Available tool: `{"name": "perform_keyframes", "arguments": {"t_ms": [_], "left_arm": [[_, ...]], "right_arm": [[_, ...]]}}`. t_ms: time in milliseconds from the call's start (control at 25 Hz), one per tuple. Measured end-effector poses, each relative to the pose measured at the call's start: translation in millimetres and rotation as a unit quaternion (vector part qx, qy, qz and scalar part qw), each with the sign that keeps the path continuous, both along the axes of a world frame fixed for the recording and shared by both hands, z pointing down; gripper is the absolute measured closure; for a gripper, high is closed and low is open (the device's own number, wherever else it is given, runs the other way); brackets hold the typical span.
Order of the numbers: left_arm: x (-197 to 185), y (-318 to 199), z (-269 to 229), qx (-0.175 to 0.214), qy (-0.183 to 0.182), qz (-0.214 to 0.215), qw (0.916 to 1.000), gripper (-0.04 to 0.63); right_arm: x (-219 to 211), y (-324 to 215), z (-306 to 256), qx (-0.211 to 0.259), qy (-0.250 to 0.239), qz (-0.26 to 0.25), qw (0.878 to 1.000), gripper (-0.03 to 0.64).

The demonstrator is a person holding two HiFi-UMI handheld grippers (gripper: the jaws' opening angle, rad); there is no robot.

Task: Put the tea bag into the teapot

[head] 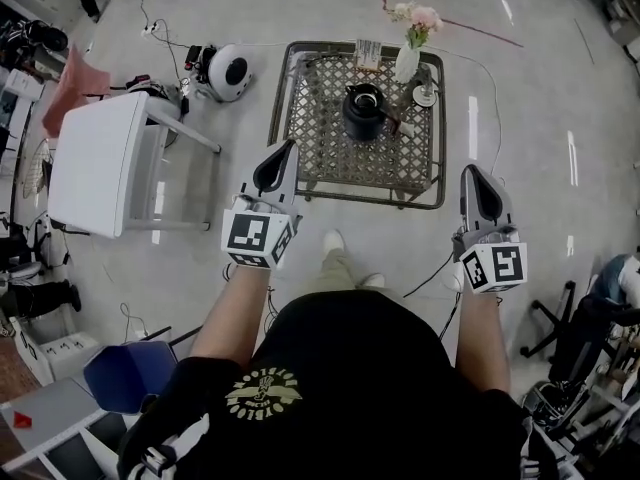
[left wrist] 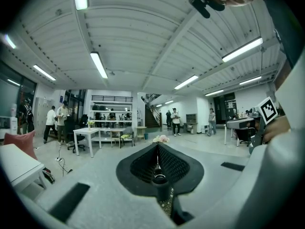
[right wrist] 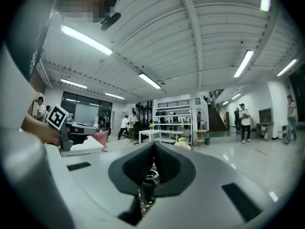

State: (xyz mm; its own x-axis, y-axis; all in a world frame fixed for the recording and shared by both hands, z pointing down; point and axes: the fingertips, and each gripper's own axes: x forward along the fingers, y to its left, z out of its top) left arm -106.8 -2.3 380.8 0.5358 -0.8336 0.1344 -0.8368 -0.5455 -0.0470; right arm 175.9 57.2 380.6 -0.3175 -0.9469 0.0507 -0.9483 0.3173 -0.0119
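Observation:
A black teapot stands in the middle of a small metal lattice table ahead of me. Beside it are a white vase with pink flowers, a small white dish and a card. I cannot make out the tea bag itself. My left gripper hovers at the table's near left edge, jaws together, nothing in them. My right gripper is off the table's near right corner, shut and empty. In each gripper view the dark pads meet at the tip.
A white table stands at the left with a pink cushion behind it. A round white device and cables lie on the floor at the back left. A blue chair is at my near left, an office chair at my right.

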Motion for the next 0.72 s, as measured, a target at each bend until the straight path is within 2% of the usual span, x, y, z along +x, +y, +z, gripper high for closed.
{"name": "perform_keyframes", "arguments": {"t_ms": [440,720], "left_arm": [[3.2,-47.1,-2.2,0.008,-0.004,0.009,0.9999,0.586],[-0.1,-72.9,7.0,-0.001,-0.002,0.024,0.9997,0.586]], "right_arm": [[1.7,-43.3,-2.4,0.005,-0.003,0.012,1.000,0.612],[0.5,-61.6,-2.0,0.005,0.003,0.032,0.999,0.612]]}}
